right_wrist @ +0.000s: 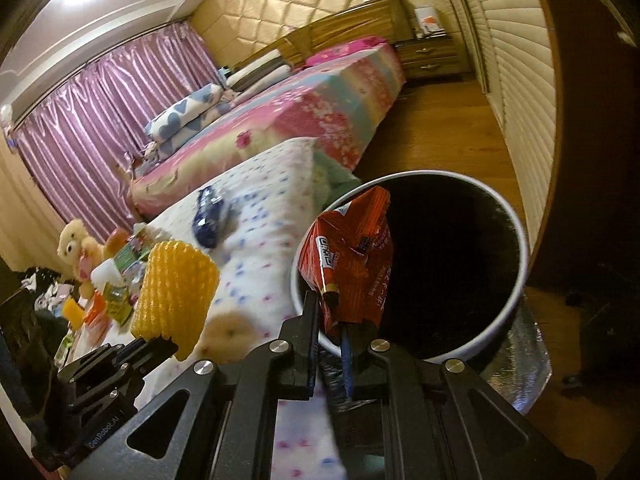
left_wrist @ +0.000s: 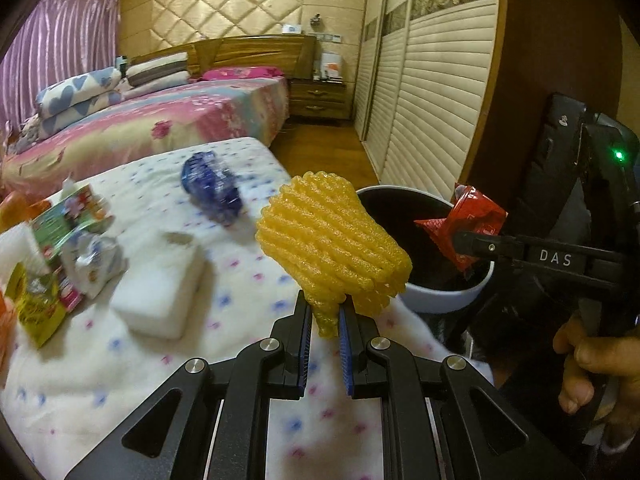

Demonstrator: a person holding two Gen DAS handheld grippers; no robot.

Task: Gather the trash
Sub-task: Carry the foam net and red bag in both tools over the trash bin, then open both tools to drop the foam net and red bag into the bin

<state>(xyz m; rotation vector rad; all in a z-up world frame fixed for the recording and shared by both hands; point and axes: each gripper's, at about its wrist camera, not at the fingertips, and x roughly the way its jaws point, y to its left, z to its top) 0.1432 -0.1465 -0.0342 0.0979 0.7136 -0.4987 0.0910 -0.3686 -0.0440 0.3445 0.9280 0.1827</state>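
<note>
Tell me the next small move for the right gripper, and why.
Probably open the right gripper and let the red wrapper drop. It is pinched shut on the wrapper, which appears to hang over the bin's dark opening. The left gripper, shut on the yellow foam net, looks short of the rim and could follow.

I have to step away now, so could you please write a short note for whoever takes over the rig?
Left tool: shut on the yellow foam net, held beside the trash bin, over the bedspread's edge.
Right tool: shut on the red wrapper, at the bin's rim.
Done: both pieces picked up, neither dropped yet.
Left: release both in the bin, then collect the blue wrapper, white foam block and packets on the bedspread.
</note>
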